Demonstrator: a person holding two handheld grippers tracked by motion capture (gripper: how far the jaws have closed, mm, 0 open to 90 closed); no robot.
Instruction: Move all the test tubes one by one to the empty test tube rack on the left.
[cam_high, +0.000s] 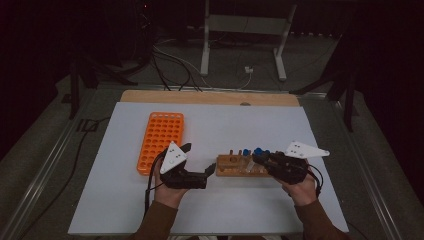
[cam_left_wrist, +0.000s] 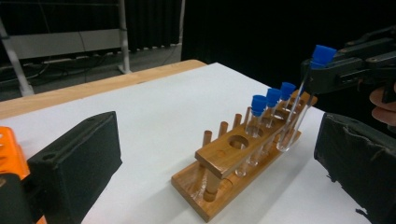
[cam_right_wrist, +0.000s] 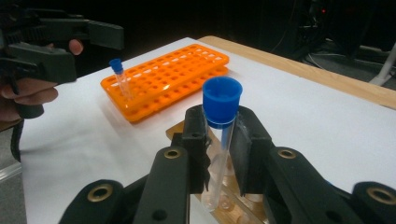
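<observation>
Blue-capped and clear, the tube (cam_right_wrist: 219, 140) stands upright between the pads of my right gripper (cam_right_wrist: 219, 154), which is clamped on it just below the cap. In the right gripper view it sits at the centre of the frame, with the wooden rack (cam_right_wrist: 187, 133) showing beneath and behind it. In the left gripper view the same tube (cam_left_wrist: 299, 112) hangs at the right of the frame, tilted, its lower end down by the far end of the rack (cam_left_wrist: 233, 163); whether the tip touches the wood I cannot tell. Three more capped tubes (cam_left_wrist: 258, 126) stand in a row in that rack, and the nearest big hole is bare.

From the high view, my right gripper (cam_high: 265, 160) is right of centre, over the right half of the rack (cam_high: 240, 166), and my left gripper (cam_high: 192, 162) lies just left of the rack's near end. My left jaws are spread wide with nothing between them: in the left gripper view one black pad fills the lower left and the other the lower right, with bare white table (cam_left_wrist: 163, 102) between.

An orange rack (cam_high: 161, 141) lies on the table left of centre in the high view, just beyond my left hand (cam_high: 167, 192). In the right gripper view it (cam_right_wrist: 168, 79) sits in the upper middle, with one small capped tube (cam_right_wrist: 120, 79) standing at its left end, near my left gripper (cam_right_wrist: 46, 51) in the upper left.
</observation>
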